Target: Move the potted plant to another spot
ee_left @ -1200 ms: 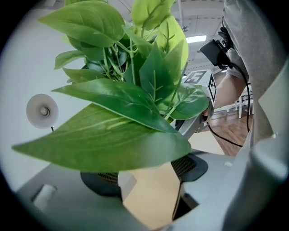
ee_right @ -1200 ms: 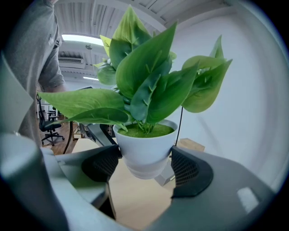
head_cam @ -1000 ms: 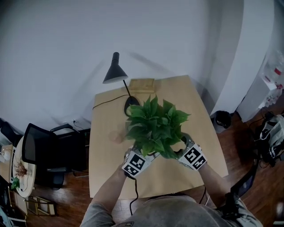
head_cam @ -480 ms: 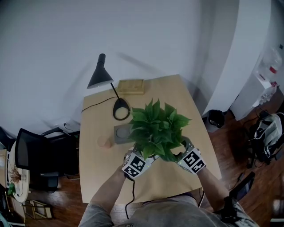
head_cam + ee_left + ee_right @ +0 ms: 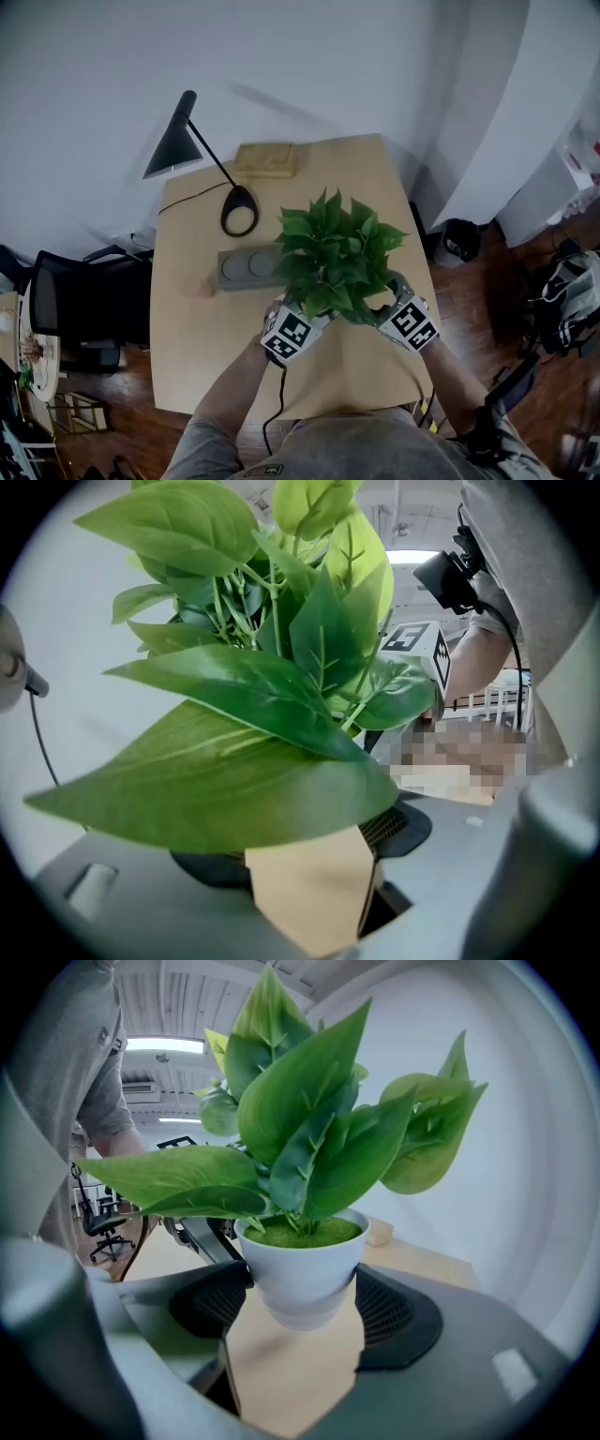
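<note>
The potted plant (image 5: 337,258) hangs upright over the near right part of the counter (image 5: 187,356), its pot apparently raised off the surface. The right tongs (image 5: 380,307) clench the white pot from the right; the left tongs (image 5: 317,321) meet it from the left, equally near. So the stem axis stands vertical between them, and any shift sideways needs both hands travelling together.

The right gripper view shows pads touching both sides of the pot (image 5: 305,1274). In the left gripper view a broad leaf (image 5: 225,780) covers the pot, so the left tongs' clamp is judged, not seen. Only the head view shows the free ground: a lamp (image 5: 202,159), a grey tray (image 5: 248,265) and a wooden block (image 5: 264,159) lie leftward and beyond.
</note>
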### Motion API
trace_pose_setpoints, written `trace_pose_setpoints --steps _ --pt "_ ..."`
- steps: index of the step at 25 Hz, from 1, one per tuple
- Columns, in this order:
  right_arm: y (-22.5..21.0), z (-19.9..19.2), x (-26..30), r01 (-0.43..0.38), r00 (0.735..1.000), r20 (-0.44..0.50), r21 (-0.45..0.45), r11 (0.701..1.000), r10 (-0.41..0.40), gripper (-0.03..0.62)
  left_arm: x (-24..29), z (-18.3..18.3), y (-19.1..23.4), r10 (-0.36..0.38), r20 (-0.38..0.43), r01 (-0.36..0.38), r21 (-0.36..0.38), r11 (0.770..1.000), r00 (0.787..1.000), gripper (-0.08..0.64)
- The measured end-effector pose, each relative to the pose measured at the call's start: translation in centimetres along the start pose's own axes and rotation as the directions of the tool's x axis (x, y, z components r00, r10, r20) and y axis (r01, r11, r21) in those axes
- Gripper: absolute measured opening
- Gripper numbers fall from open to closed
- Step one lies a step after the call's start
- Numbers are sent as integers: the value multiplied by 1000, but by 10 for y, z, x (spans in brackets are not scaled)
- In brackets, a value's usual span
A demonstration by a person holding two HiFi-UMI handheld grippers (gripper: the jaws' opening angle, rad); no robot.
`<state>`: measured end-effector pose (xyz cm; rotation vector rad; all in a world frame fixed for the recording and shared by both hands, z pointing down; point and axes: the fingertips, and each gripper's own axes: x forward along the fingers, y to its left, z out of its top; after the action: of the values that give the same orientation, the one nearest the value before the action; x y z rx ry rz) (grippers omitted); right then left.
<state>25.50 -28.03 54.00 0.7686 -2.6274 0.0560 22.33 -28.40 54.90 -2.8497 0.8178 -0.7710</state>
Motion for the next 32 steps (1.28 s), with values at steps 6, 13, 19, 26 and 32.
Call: trace_pose_setpoints --steps 6,13,19,26,32 --pt "-17 -32 12 -36 999 -32 32 999 37 371 30 -20 1 -12 -43 10 -43 999 999 332" --pt "-43 -78 35 -62 993 -93 67 996 68 371 77 -58 7 -42 -94 32 -100 994 995 331" --pt "-55 -102 46 -52 990 -126 86 995 63 371 99 -78 10 -47 -124 34 -98 995 991 333" --pt "-56 -124 57 -39 985 -165 87 995 53 371 112 -98 8 -55 -142 42 -93 995 988 334" --pt "-59 -128 59 -27 987 -157 81 996 40 370 117 -101 9 -44 -130 35 -67 997 991 334"
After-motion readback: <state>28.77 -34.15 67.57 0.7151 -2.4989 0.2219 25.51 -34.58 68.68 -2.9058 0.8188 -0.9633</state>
